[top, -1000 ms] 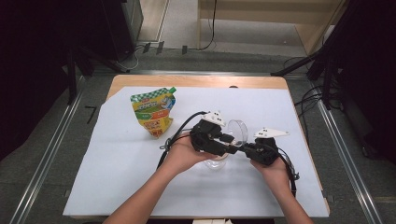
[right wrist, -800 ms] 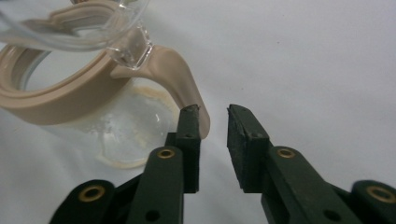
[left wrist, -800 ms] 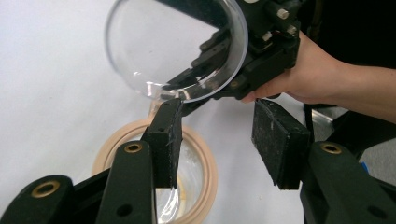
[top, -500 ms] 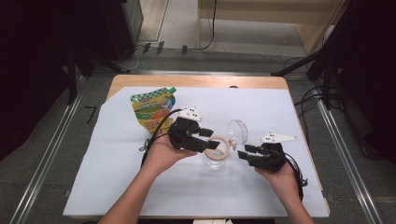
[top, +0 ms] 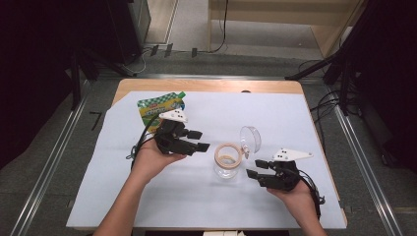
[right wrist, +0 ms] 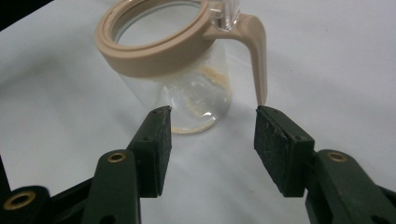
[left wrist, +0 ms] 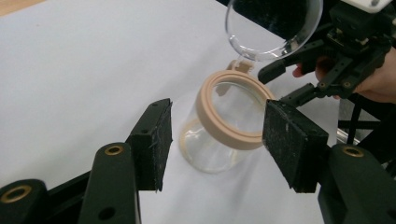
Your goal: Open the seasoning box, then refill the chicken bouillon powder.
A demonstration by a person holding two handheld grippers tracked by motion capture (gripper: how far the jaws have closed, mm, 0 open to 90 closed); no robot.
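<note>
Clear jar (top: 227, 164) stands upright near the middle of the worktop (top: 295, 118), on the white sheet (top: 98, 196) covering it. Tan ring around its mouth, clear round lid (top: 251, 139) flipped open and standing up at the far right of the rim, hinged there. Jar looks empty apart from a pale residue at the bottom, seen in the right gripper view (right wrist: 196, 107). A tan clasp tab (right wrist: 256, 60) hangs down one side of the ring.

Left gripper (top: 195, 140) sits left of the jar, apart from it, held in the left hand (top: 155, 160). Jaws have just been opening; spread now, nothing between them. In the left gripper view the jar (left wrist: 224, 126) shows beyond the pads, untouched.

Right gripper (top: 256, 169) sits right of the jar and a bit nearer the person, close by but not touching, in the right hand (top: 295, 194). Jaws have just been opening too; spread, nothing pinched. The tab's tip lies just beyond the right pad in its own view, no contact visible.

Green and yellow snack pouch (top: 153, 110) lies at the far left of the sheet, behind the left gripper, well apart from the jar.
</note>
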